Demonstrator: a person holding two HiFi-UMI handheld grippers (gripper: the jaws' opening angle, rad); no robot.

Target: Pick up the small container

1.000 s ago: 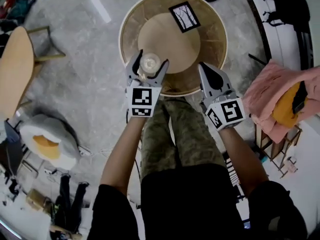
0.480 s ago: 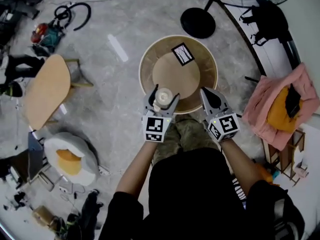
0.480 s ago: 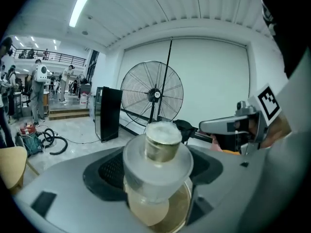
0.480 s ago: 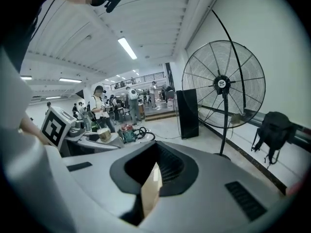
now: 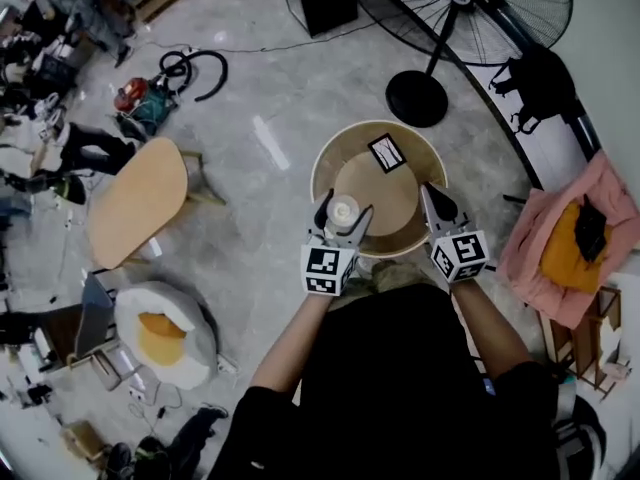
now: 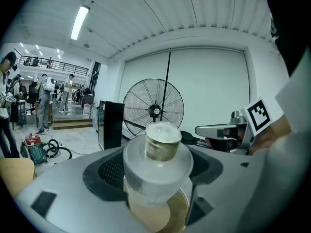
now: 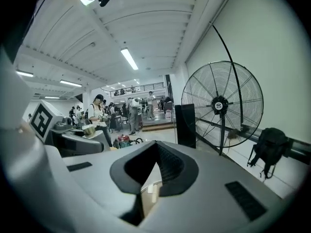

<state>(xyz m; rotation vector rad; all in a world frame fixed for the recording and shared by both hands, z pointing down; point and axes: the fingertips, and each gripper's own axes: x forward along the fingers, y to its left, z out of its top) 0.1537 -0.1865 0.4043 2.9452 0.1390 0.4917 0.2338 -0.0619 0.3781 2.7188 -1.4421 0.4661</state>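
Small container (image 6: 156, 155): sitting upright between the jaws of the left gripper (image 5: 343, 215), which are clamping its sides, over the round table's (image 5: 430, 158) near edge. Right gripper (image 5: 432, 196): hovering near on the right, jaws lying almost together, gripping nothing.
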